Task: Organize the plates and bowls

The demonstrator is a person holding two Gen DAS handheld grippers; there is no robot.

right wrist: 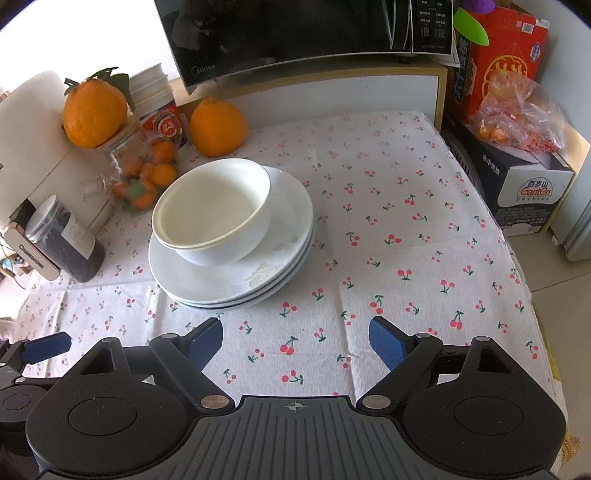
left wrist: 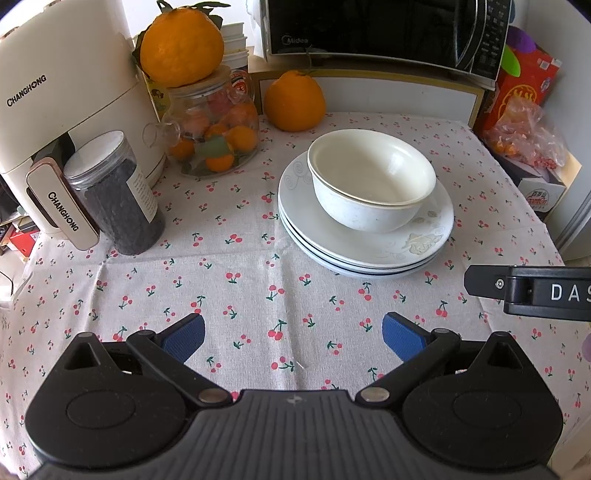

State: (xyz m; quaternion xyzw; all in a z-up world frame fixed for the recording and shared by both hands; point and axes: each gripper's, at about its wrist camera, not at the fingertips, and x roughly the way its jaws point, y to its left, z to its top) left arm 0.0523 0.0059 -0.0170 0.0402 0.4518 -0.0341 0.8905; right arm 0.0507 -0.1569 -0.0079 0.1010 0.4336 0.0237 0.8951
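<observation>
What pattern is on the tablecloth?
Small red cherries with green stems on a white tablecloth; clearest in the right wrist view.

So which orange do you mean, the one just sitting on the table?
Find the black microwave at the back. Just below it, on the cherry tablecloth, sits a big orange. The other big orange is perched on the glass jar.

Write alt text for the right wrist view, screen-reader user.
Two nested white bowls sit on a stack of white plates on a cherry-print tablecloth, ahead and left of the open, empty right tool. Behind the stack are two oranges, a glass jar of small oranges, a dark-filled jar and a black microwave.
</observation>
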